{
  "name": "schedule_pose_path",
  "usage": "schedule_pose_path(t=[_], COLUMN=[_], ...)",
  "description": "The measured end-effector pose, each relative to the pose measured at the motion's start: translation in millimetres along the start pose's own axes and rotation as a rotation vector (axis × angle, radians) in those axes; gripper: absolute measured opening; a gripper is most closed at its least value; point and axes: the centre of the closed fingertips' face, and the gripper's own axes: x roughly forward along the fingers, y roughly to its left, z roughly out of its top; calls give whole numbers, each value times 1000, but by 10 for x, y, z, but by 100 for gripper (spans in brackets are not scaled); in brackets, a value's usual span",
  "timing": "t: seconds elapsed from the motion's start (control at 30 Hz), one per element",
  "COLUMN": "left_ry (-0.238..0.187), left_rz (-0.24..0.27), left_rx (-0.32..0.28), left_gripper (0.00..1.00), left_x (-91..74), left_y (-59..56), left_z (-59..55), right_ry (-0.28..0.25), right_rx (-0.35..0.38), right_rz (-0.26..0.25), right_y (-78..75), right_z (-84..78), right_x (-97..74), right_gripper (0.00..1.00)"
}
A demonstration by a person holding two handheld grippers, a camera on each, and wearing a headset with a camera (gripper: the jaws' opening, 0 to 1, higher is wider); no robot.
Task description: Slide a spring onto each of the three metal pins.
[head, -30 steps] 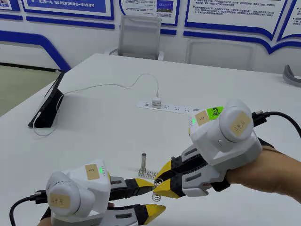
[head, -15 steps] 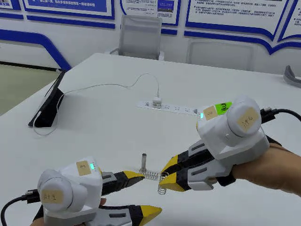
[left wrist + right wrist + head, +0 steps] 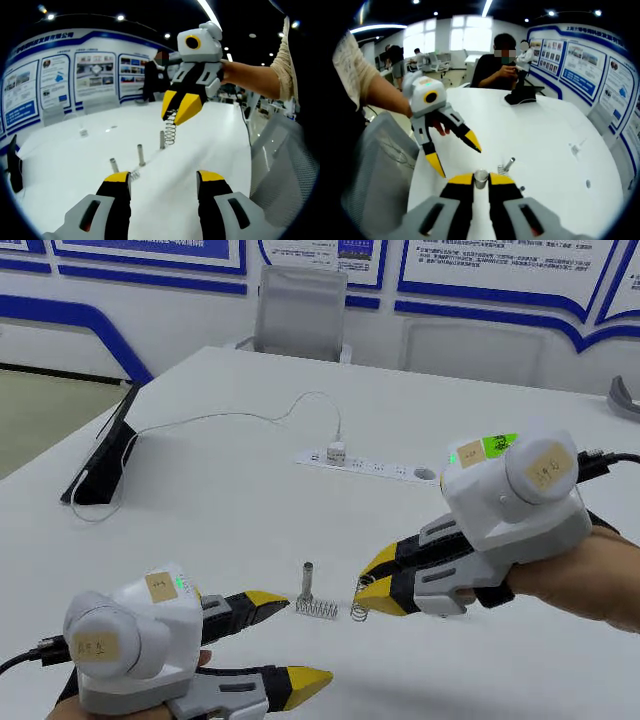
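A short metal pin (image 3: 307, 578) stands upright on the white table (image 3: 220, 500), with a loose spring (image 3: 316, 608) lying at its base. My right gripper (image 3: 370, 579) is shut on a second spring (image 3: 360, 602), which hangs from its yellow tips just right of the pin. The left gripper view shows three pins (image 3: 141, 155) in a row, and the right gripper (image 3: 181, 107) above them with its spring (image 3: 170, 131) dangling. My left gripper (image 3: 290, 638) is open and holds nothing, left of the pin. In the right gripper view the held spring (image 3: 480, 178) sits between the shut jaws.
A white power strip (image 3: 365, 466) with a plug and cable lies mid-table. A black tablet on a stand (image 3: 100, 465) is at the left edge. A grey chair (image 3: 300, 310) stands behind the table. People (image 3: 502, 62) sit at the far end.
The grippers, close together over the springs a second ago, have drawn apart. The right one has lifted up and to the right with a spring; the left has pulled back to the left.
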Motion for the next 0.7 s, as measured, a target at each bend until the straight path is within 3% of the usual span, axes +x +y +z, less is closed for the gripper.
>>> schedule_pose_path(t=[0.3,0.7], left_ry=[1,2], left_rz=[6,17], left_rx=[-8,-12], left_gripper=[54,54], left_x=[6,-6], left_y=[26,56], left_z=[-24,-40], right_ry=[-8,-13], right_rx=[38,92], right_rz=[-75,-149], right_y=[-286,-588], right_z=[-1,-82], right_x=[-51,4], right_gripper=[12,12])
